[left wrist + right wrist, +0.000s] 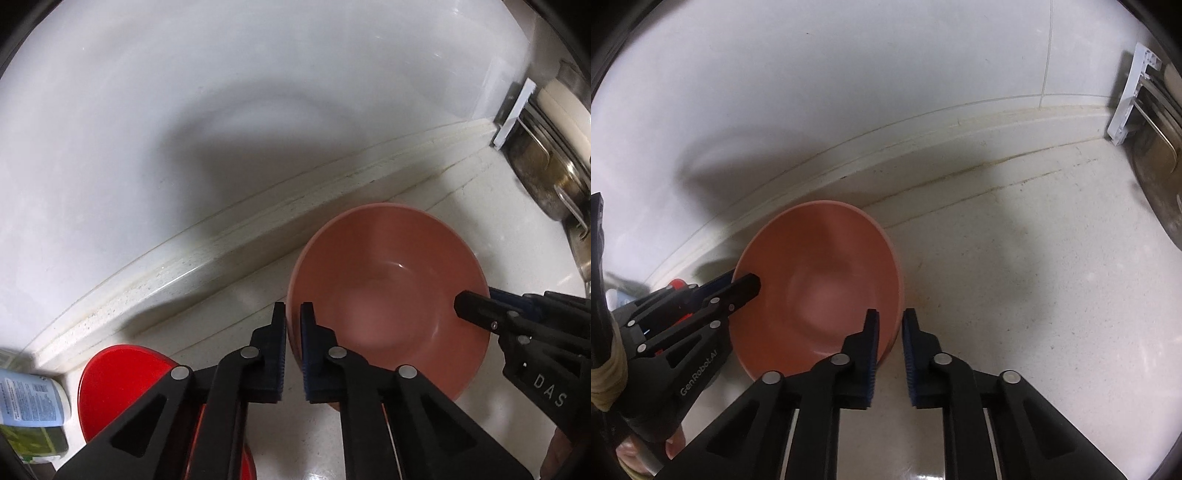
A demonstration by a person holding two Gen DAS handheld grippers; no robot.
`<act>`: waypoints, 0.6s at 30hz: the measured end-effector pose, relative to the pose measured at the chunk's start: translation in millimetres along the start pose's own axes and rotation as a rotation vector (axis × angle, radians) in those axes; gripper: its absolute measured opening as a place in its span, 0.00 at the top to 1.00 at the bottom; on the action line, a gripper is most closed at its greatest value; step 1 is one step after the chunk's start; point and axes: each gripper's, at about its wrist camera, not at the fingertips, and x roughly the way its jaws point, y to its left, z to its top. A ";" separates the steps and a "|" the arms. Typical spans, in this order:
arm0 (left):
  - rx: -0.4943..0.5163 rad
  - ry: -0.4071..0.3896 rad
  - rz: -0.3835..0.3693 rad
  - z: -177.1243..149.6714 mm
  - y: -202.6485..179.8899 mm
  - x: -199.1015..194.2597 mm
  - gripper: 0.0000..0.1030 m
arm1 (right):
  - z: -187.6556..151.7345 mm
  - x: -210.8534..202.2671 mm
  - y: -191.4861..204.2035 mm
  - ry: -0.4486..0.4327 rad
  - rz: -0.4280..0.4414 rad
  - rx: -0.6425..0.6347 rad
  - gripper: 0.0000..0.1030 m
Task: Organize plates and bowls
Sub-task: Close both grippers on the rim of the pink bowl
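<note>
A pink bowl (388,288) stands on the pale counter (1034,277) close to the raised back ledge. My left gripper (293,314) is shut on the bowl's left rim, one pad inside the wall and one outside. My right gripper (890,317) is shut on the opposite rim of the same bowl (820,280), again with the wall between its pads. Each gripper also shows in the other view: the right gripper (469,302) at the bowl's right edge, the left gripper (746,286) at its left edge. A red plate (122,369) lies left of the bowl, partly hidden under my left gripper.
A white-and-blue labelled bottle (29,402) stands at the far left beside the red plate. A rack with metal pans and a white plate (546,162) fills the right corner by the wall, also seen as the rack (1156,158). A person's hand (631,443) holds the left gripper.
</note>
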 end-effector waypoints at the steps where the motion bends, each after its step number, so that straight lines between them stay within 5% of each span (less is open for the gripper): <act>1: 0.005 -0.002 0.007 0.0 -1.5 1.1 0.91 | 0.0 0.0 -0.3 -0.002 0.002 0.006 0.87; 18: -0.036 -0.042 -0.024 -17.8 -1.7 -51.9 0.92 | -7.4 -25.6 3.8 -0.037 0.002 0.022 0.88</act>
